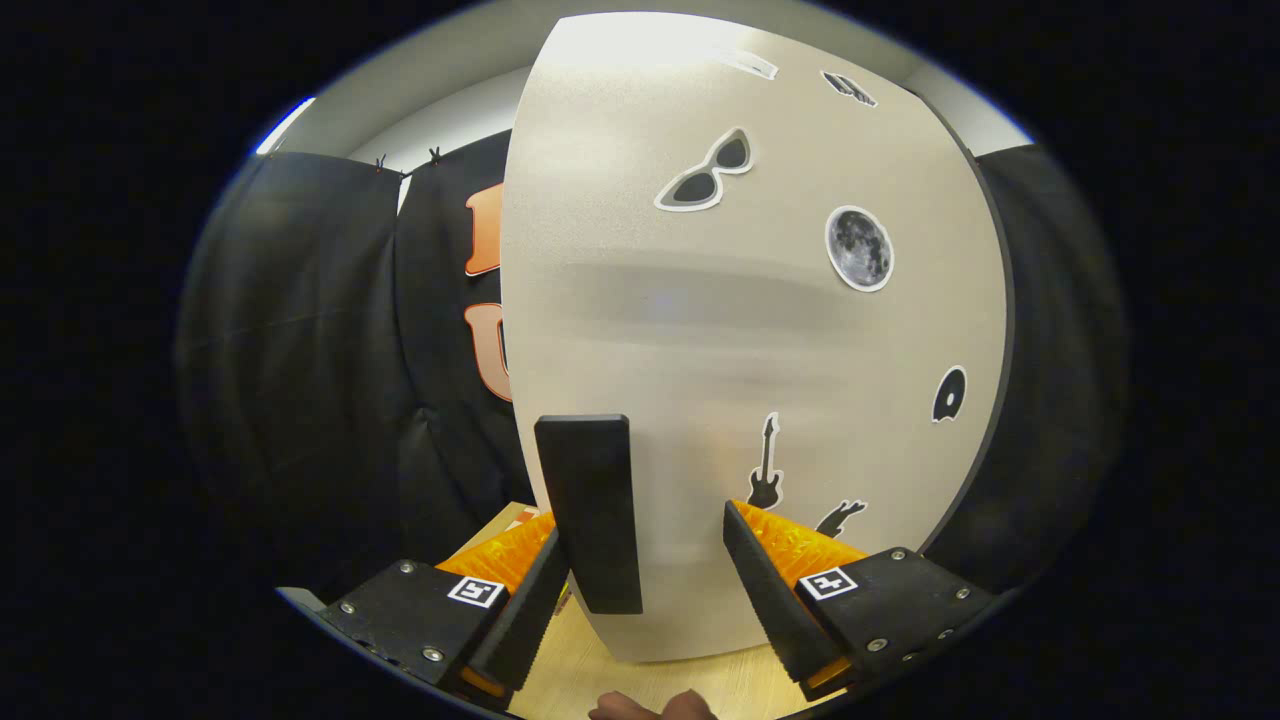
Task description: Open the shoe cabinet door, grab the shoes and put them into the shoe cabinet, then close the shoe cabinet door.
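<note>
The tool (645,570) stood open, holding nothing, around the cabinet door's handle (590,510); closing squarely there would suit pulling.

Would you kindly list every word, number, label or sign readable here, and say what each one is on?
No words or numbers can be read.
cabinet door: picture stickers only, sunglasses, moon, guitar, no text.
Open tool, fingers straddling the door handle: square coded marker on each finger mount, a pattern, not text.
</note>
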Demonstrator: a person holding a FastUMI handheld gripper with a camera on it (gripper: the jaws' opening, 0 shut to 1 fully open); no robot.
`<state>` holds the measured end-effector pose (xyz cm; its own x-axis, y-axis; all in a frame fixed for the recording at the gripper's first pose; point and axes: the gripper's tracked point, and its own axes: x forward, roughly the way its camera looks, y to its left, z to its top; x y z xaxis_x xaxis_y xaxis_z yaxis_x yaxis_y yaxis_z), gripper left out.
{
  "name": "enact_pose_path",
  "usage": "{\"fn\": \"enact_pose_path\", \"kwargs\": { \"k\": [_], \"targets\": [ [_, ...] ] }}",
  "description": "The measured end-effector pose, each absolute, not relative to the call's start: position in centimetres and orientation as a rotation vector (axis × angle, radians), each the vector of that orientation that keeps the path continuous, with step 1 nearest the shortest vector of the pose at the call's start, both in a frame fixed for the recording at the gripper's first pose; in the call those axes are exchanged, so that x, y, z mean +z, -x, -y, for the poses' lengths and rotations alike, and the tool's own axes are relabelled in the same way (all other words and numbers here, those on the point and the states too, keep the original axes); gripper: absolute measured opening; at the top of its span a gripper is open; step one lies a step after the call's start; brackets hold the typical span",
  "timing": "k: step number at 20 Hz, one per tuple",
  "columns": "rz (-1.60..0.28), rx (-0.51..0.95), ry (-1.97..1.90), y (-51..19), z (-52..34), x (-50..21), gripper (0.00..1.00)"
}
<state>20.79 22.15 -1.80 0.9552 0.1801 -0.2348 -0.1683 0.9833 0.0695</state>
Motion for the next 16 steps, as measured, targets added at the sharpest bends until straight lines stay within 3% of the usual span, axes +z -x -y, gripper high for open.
{"fn": "enact_pose_path", "kwargs": {
  "k": [16],
  "targets": [
    [-0.21,0.14,0.0,-23.0,-22.1,-1.9,0.96]
  ]
}}
